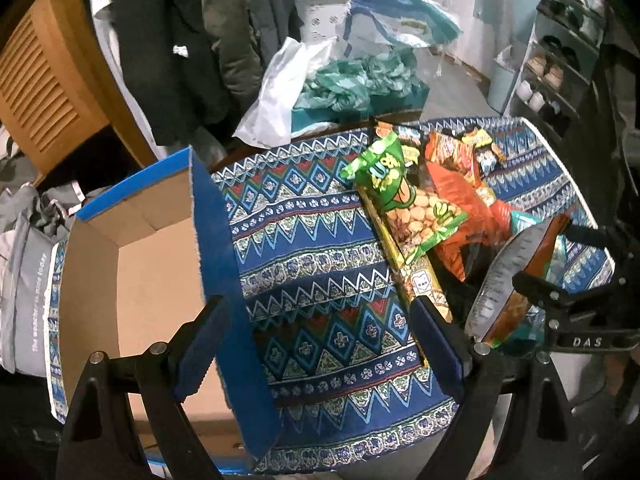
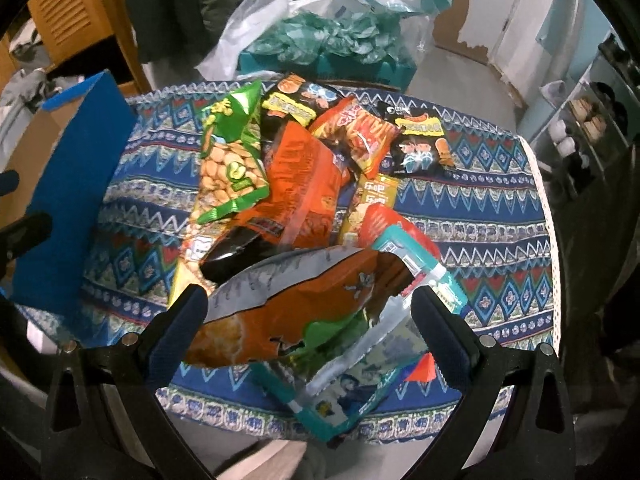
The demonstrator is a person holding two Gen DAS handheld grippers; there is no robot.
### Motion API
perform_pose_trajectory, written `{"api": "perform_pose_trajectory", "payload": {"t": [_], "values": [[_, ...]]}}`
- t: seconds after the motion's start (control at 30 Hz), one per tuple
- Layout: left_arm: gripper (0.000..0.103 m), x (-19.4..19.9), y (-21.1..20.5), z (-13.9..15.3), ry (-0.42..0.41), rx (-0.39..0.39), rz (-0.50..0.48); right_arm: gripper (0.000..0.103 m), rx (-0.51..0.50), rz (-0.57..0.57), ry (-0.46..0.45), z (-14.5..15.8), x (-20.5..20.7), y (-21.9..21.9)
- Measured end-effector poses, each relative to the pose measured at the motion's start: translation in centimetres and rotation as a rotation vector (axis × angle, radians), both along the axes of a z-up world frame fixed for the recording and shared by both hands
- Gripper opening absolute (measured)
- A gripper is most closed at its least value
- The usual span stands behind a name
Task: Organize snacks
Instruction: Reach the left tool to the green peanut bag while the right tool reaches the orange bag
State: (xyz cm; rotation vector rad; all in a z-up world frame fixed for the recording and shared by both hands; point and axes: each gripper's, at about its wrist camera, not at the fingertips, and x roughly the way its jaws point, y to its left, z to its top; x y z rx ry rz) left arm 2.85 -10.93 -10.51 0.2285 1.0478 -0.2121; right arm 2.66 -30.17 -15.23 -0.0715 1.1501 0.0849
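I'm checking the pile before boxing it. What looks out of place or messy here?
The snack packets lie in a jumbled overlapping heap on the patterned tablecloth, the green peanut bag tilted across others. The cardboard box holds no snacks in view. Nothing looks spilled or torn.

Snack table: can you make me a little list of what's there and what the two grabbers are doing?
table: covered by a patterned blue cloth
snacks: pile of bags in the middle, green bag on the left of it
box: open cardboard box at the table's left side, no snacks seen inside
left gripper: open, empty, over the cloth near the box
right gripper: fingers either side of an orange bag; cannot tell if it is gripped
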Motion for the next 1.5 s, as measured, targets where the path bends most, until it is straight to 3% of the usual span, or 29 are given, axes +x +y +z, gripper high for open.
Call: {"api": "perform_pose_trajectory", "payload": {"t": [0.37, 0.5, 0.57, 0.73, 0.87, 1.23, 1.5], "values": [[0.092, 0.9, -1.0, -2.1, 0.041, 0.037, -0.013, 0.099, 0.067, -0.045, 0.083, -3.4, 1.5, 0.0], [0.092, 0.9, -1.1, -2.4, 0.054, 0.032, -0.012, 0.09, 0.094, -0.048, 0.081, -4.0, 1.7, -0.2], [0.092, 0.9, -1.2, -2.4, 0.052, 0.036, -0.015, 0.078, 0.101, -0.043, 0.068, -3.8, 1.7, -0.3], [0.092, 0.9, -1.3, -2.3, 0.049, 0.036, -0.014, 0.068, 0.153, -0.036, 0.056, -3.6, 1.7, -0.8], [0.092, 0.8, -1.4, -2.1, 0.048, 0.031, -0.018, 0.053, 0.182, -0.029, 0.058, -3.0, 1.3, -1.4], [0.092, 1.1, -1.7, -2.0, 0.093, -0.02, -0.003, 0.043, 0.142, 0.03, -0.015, 0.1, 0.9, -1.9], [0.092, 3.1, -2.5, -1.8, 0.114, -0.045, 0.011, 0.042, 0.046, 0.113, -0.041, 2.8, 3.2, -2.7]]}}
